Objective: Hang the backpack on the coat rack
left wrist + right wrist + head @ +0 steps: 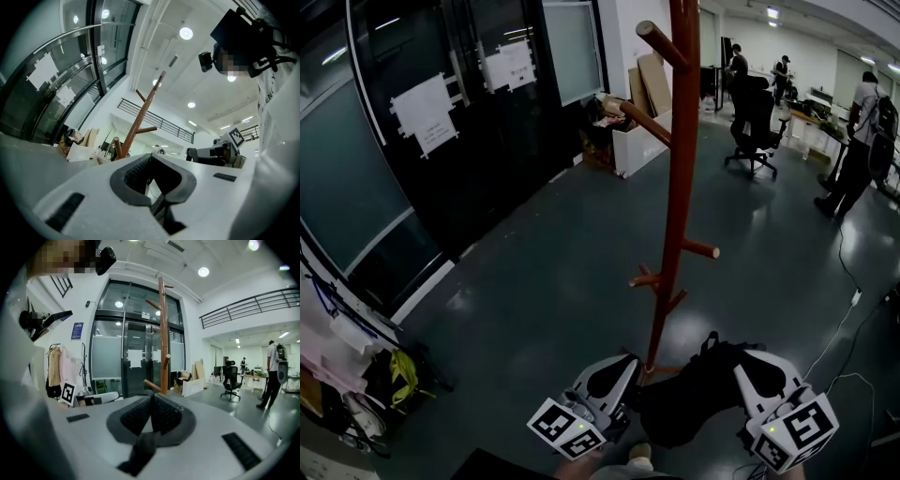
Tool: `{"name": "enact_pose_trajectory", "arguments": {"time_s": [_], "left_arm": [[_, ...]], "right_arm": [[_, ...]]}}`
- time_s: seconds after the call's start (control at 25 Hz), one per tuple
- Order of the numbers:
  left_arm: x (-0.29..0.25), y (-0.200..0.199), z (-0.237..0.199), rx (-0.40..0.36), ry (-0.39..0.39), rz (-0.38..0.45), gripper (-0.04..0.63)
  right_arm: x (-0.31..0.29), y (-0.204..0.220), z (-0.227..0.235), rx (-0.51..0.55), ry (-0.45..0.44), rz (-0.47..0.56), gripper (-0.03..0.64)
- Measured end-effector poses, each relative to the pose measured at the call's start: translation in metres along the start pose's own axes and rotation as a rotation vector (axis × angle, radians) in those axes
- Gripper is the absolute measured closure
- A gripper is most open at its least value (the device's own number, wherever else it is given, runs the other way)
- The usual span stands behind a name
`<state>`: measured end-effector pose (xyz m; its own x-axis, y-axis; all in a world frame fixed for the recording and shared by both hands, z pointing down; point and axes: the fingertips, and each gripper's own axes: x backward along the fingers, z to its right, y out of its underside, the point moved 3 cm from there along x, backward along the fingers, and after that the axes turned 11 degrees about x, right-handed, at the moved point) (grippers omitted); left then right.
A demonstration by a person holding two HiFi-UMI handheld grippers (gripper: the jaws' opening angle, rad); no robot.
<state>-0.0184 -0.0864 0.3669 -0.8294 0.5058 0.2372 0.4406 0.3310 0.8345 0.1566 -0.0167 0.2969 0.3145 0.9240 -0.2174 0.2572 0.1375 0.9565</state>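
Note:
The coat rack (pixel 680 187) is a tall red-brown wooden pole with angled pegs, standing just ahead of me. It also rises in the left gripper view (pixel 140 117) and the right gripper view (pixel 162 333). The black backpack (pixel 694 403) hangs low between both grippers, close to the rack's foot. My left gripper (pixel 628 367) is shut on a dark backpack strap (pixel 158 208). My right gripper (pixel 752 364) is shut on another strap (pixel 143 451). Most of the bag is hidden in both gripper views.
Dark glass doors with taped papers (pixel 422 112) line the left. Cardboard boxes (pixel 642 112) sit behind the rack. An office chair (pixel 755 122) and standing people (pixel 853 159) are at the far right. Cables (pixel 839 328) cross the floor; bags and clutter (pixel 394 375) lie lower left.

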Motion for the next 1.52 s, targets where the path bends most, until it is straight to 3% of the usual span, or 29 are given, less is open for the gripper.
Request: {"name": "enact_pose_trajectory", "arguments": {"time_s": [0.64, 1.0, 1.32, 1.52], "left_arm": [[-0.046, -0.012, -0.041, 0.006, 0.0, 0.022, 0.584], [-0.075, -0.042, -0.06, -0.027, -0.013, 0.095, 0.584], [-0.085, -0.057, -0.074, -0.04, -0.039, 0.147, 0.584], [-0.093, -0.065, -0.074, -0.03, -0.046, 0.173, 0.584]], "right_arm": [[-0.064, -0.075, 0.052, 0.185, 0.007, 0.068, 0.586], [-0.088, -0.123, 0.077, 0.286, -0.019, 0.129, 0.586], [-0.125, -0.159, 0.086, 0.405, -0.075, 0.122, 0.586], [-0.138, -0.158, 0.096, 0.427, -0.122, 0.06, 0.585]]}}
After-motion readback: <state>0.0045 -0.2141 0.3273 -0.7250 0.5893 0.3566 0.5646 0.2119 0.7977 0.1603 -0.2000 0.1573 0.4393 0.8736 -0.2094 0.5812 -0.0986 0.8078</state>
